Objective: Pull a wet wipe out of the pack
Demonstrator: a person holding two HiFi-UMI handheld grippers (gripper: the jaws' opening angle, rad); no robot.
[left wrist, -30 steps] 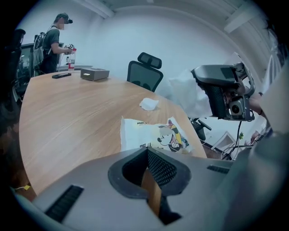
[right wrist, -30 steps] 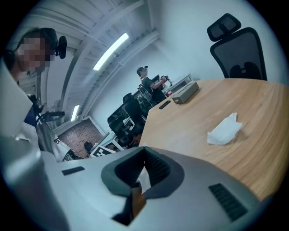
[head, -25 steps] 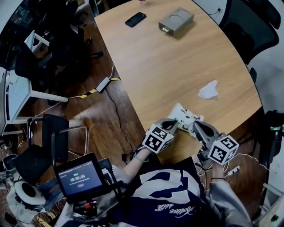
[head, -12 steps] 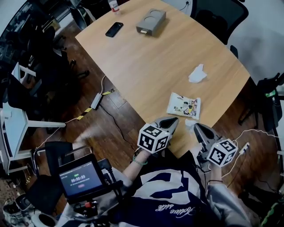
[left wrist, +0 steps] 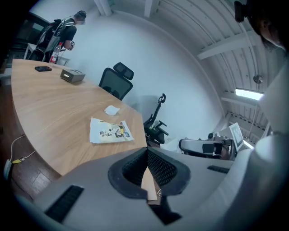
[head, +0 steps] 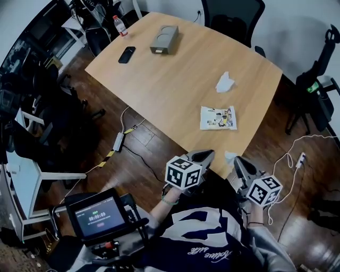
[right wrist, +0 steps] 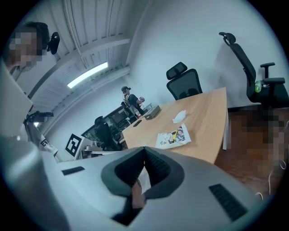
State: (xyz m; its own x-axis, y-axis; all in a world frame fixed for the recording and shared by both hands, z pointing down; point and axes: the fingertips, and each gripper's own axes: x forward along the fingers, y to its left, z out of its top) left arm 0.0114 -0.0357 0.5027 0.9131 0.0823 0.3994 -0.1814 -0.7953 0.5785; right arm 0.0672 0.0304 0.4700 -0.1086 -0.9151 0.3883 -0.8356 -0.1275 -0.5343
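The wet wipe pack (head: 218,118) lies flat on the wooden table (head: 175,79) near its front edge, also seen in the left gripper view (left wrist: 109,130) and the right gripper view (right wrist: 173,136). Both grippers hang off the table's edge, short of the pack. My left gripper (head: 208,154) (left wrist: 146,151) is shut with nothing in it. My right gripper (head: 236,159) (right wrist: 144,151) is shut on a small white wet wipe (head: 229,157) (right wrist: 140,178). A crumpled white wipe (head: 224,82) (left wrist: 111,109) lies beyond the pack.
A grey box (head: 164,39), a black phone (head: 126,54) and a bottle (head: 120,25) sit at the table's far end. Black office chairs (head: 231,16) stand round it. Cables (head: 123,133) run over the wooden floor. A timer screen (head: 98,215) is near my body.
Both grippers drew back from the pack past the table's edge. The left gripper let go of the pack; the right came away holding a white wipe. The head view pulled back.
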